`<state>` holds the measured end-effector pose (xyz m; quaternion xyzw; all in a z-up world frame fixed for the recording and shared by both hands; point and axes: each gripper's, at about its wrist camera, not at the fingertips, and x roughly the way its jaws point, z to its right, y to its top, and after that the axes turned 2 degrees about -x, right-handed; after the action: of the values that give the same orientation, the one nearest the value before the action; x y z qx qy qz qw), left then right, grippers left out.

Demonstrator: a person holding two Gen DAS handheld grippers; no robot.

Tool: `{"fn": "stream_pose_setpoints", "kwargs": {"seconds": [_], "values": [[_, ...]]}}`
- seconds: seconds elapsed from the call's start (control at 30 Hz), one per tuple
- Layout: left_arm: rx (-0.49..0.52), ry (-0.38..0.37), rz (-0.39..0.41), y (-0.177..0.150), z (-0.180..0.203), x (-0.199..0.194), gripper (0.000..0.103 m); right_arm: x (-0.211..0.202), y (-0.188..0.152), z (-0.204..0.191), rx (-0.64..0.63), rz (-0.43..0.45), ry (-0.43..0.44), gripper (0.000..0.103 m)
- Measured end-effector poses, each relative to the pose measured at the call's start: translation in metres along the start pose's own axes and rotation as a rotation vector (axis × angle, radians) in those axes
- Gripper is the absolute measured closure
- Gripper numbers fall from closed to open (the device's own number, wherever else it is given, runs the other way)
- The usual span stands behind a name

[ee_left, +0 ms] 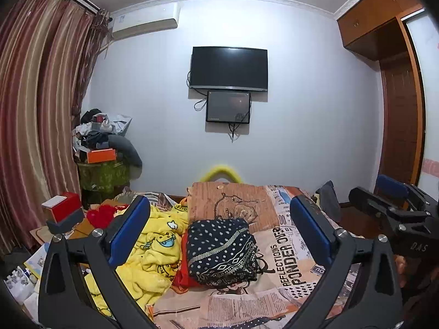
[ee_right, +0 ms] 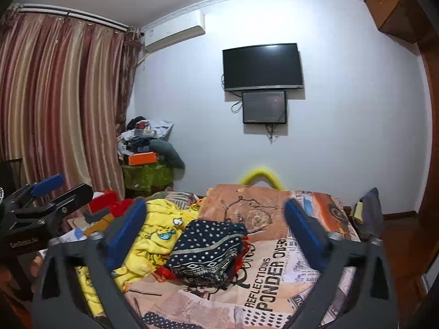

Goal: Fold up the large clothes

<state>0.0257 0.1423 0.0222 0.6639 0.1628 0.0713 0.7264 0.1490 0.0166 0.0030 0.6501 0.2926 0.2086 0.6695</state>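
Presently, findings:
Left gripper: I held it spread wide, empty.
Right gripper: likewise apart, clear of cloth.
Folded polka-dot garment: lay on bedsheet, apparently released as finished.

A pale wall carries a dark TV with a smaller screen just below it. At ten o'clock hang striped curtains, an air conditioner beside them near the ceiling. At two o'clock stands a wooden wardrobe. A cluttered stand fills the left corner.
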Motion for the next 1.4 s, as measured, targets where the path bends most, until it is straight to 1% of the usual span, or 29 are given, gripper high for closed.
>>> {"fn": "stream_pose_setpoints", "kwargs": {"seconds": [0.27, 0.4, 0.93, 1.4], "values": [[0.018, 0.001, 0.000, -0.008, 0.005, -0.001, 0.001, -0.002, 0.002, 0.004, 0.008, -0.009, -0.011, 0.000], [0.015, -0.003, -0.001, -0.007, 0.004, -0.001, 0.001, -0.003, -0.004, 0.002, 0.006, -0.014, -0.009, 0.000], [0.024, -0.002, -0.008, -0.009, 0.005, 0.004, 0.001, -0.007, -0.006, 0.007, 0.032, -0.035, -0.004, 0.000], [-0.005, -0.051, -0.048, -0.013, 0.003, 0.016, 0.001, -0.005, -0.007, 0.010, 0.057, -0.053, -0.013, 0.000]]}}
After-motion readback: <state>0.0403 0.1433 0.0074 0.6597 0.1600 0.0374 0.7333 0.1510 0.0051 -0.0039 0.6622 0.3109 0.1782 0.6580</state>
